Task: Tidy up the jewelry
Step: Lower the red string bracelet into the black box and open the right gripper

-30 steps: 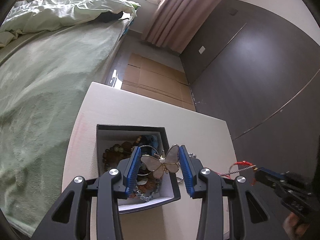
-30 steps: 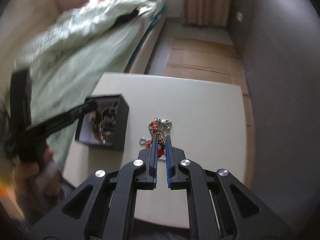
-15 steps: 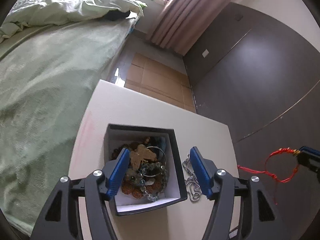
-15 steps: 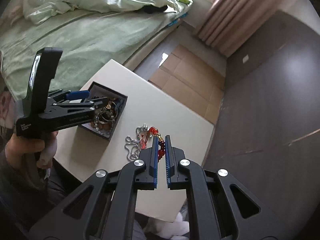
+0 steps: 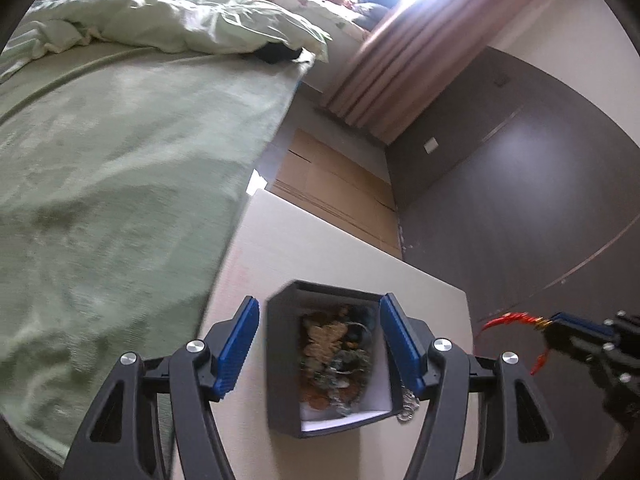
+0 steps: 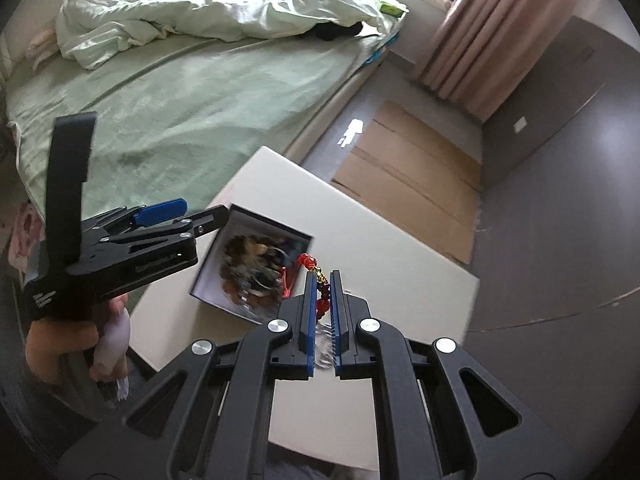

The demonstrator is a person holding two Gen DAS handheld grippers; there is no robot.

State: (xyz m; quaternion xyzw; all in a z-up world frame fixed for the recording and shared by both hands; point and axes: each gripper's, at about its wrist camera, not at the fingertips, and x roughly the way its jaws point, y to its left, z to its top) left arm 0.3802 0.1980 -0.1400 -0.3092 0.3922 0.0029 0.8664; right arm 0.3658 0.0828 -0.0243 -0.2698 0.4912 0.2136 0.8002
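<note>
Red beaded bracelet [image 6: 323, 300] pinched above square jewelry box [image 6: 208, 278].

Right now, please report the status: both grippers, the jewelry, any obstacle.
Left gripper open, empty. Right gripper shut on red bead bracelet. Jewelry box on table, full. Silver chain beside box. Nothing blocking.

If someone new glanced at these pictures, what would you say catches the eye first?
Probably the red beaded bracelet, pinched between the blue fingers of the right gripper above the white table. Next comes the dark open jewelry box on that table, heaped with tangled pieces, with the left gripper open and empty over it. Behind, a green bed fills the room.
</note>
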